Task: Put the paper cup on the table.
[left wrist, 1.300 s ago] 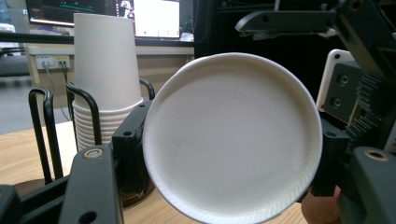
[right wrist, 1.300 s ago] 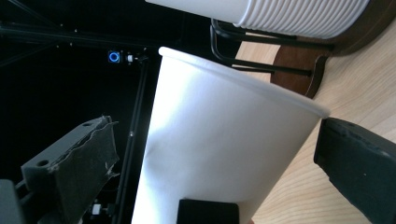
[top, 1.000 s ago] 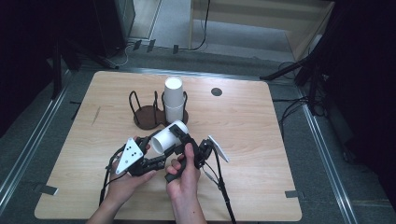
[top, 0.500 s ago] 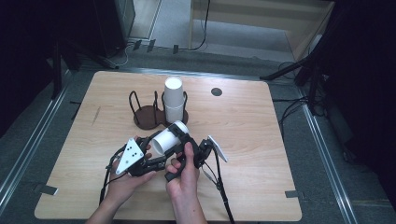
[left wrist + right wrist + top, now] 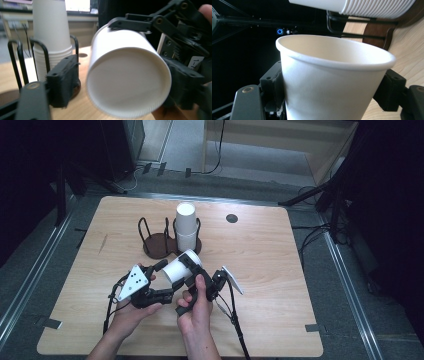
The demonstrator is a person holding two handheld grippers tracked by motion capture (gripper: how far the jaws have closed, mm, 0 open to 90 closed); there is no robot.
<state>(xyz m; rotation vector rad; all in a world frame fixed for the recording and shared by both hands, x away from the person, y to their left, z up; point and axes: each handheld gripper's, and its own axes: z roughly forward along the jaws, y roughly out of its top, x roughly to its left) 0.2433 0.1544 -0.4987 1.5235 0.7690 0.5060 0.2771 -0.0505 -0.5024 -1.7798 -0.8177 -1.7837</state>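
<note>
A white paper cup point(image 5: 180, 266) lies on its side in the air above the table's front middle, its flat bottom point(image 5: 128, 80) towards the left gripper's camera. My right gripper point(image 5: 190, 270) is shut on it, and its jaws have just been closing. In the right gripper view its pads point(image 5: 272, 85) press both sides of the cup point(image 5: 332, 82). My left gripper point(image 5: 167, 280) is open and its jaws have just been opening. Its left finger point(image 5: 62, 80) stands apart from the cup wall. Both hands hold the grippers close together.
A stack of white cups point(image 5: 185, 225) stands in the right ring of a dark wire holder point(image 5: 155, 242) behind the hands, the left ring bare. A small black disc point(image 5: 231, 218) sits in the wooden table point(image 5: 270, 270) at the back right.
The right gripper's jaws have drawn in against the cup, and the left gripper's jaws have parted from it. Hands and cup have stayed almost in place.
</note>
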